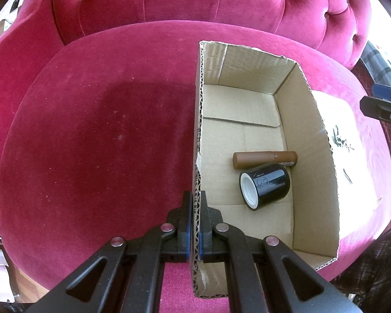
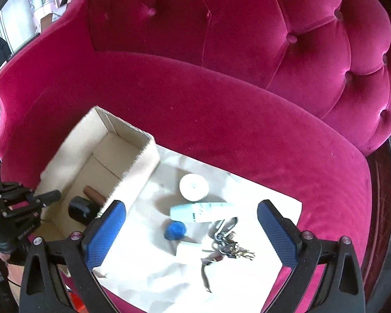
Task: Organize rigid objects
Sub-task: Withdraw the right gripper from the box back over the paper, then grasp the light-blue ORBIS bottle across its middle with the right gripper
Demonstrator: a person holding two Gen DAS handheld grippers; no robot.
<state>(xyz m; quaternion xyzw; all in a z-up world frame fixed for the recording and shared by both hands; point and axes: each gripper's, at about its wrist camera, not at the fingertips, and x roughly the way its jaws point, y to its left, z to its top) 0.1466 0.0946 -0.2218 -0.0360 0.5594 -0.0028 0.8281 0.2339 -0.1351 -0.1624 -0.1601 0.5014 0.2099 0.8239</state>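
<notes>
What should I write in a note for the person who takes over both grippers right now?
Left gripper: shut on the near wall of the open brown cardboard box, steadying it on the pink velvet seat.
Right gripper: open, empty, above the white paper sheet.
Done: brown plastic tube and black cylindrical jar lie in the box.
Left on the sheet: white round roll, pale blue-white bottle, blue ball, small white block, metal key bunch.

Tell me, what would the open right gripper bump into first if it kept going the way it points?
Probably the light blue bottle lying on the white paper, right between the right gripper fingers; depth is hard to judge.
</notes>
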